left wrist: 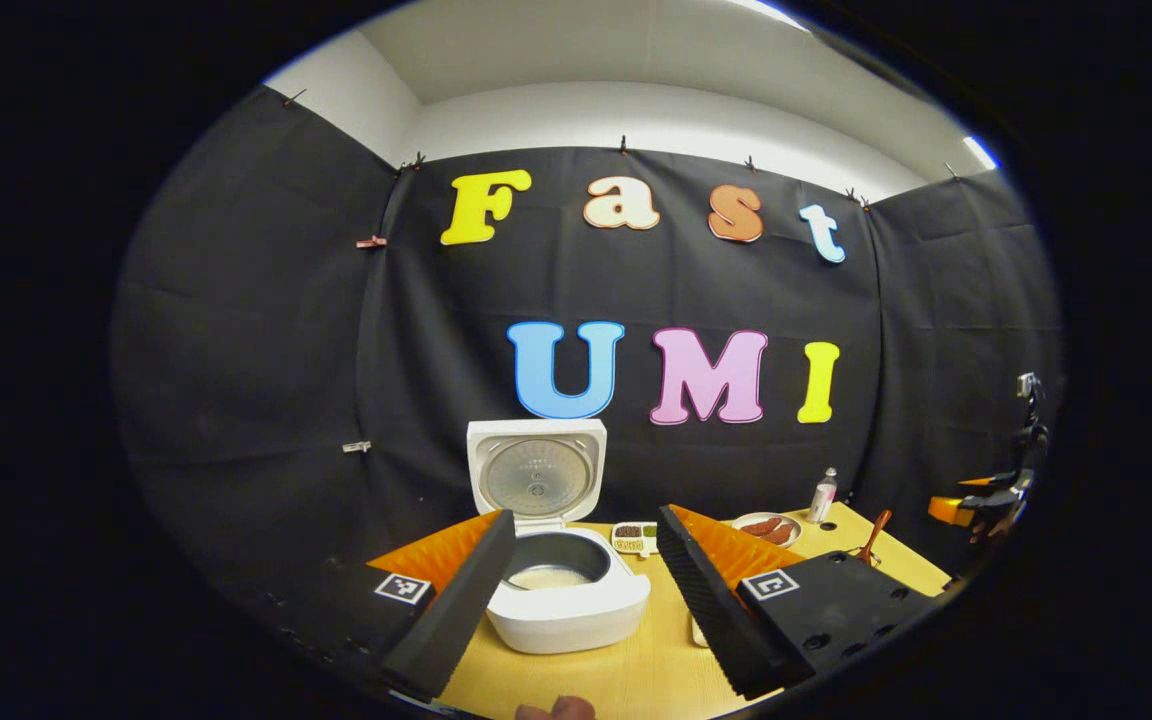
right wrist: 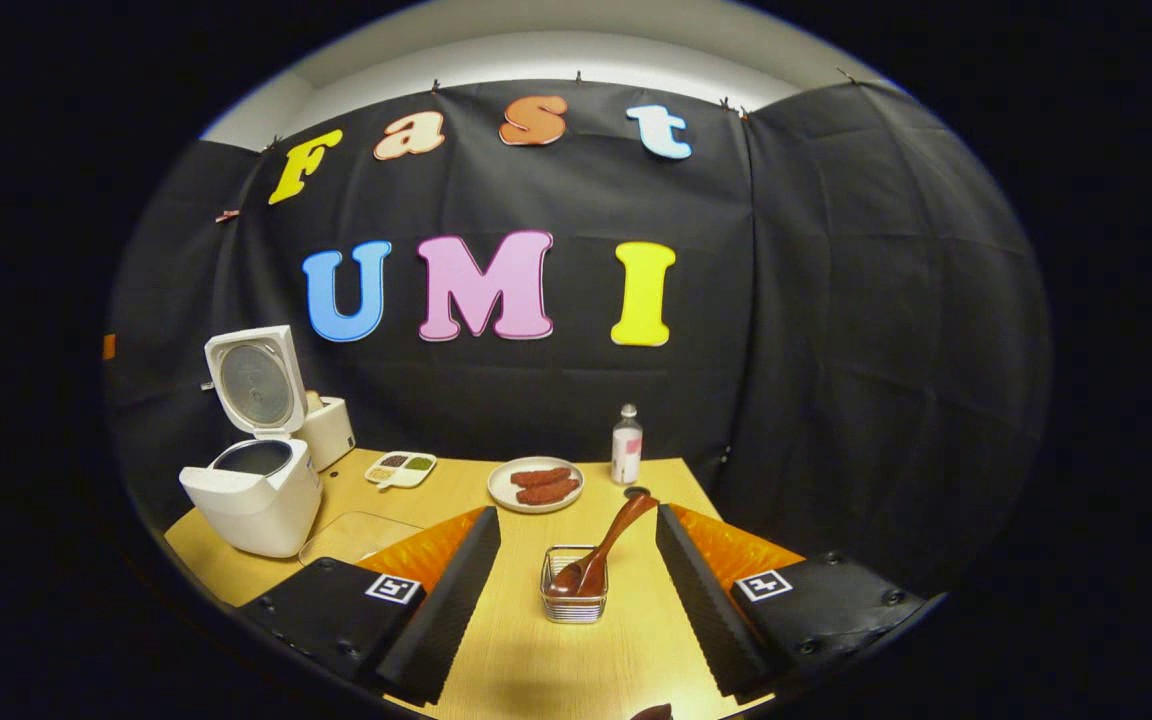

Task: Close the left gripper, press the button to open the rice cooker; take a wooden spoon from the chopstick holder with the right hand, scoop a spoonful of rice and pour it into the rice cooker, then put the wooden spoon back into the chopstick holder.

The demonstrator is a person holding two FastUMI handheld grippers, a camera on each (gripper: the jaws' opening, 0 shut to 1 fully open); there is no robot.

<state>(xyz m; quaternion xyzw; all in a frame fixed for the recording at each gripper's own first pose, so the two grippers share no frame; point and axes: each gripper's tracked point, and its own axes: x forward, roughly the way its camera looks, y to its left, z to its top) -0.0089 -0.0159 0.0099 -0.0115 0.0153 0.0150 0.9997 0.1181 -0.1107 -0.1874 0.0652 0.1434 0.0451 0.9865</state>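
The white rice cooker stands in front of my left gripper with its lid raised; pale rice lies in the inner pot. The left gripper is open, with nothing between its fingers. In the right gripper view the cooker is at the far left. A wooden spoon rests bowl-down in a wire chopstick holder, its handle leaning up and to the right. My right gripper is open; holder and spoon show between its fingers, untouched. The spoon handle and the right gripper also appear at the left view's right edge.
On the wooden table are a plate of sausages, a small bottle, a divided condiment dish and a clear flat item. A white box stands behind the cooker. Black cloth walls surround the table.
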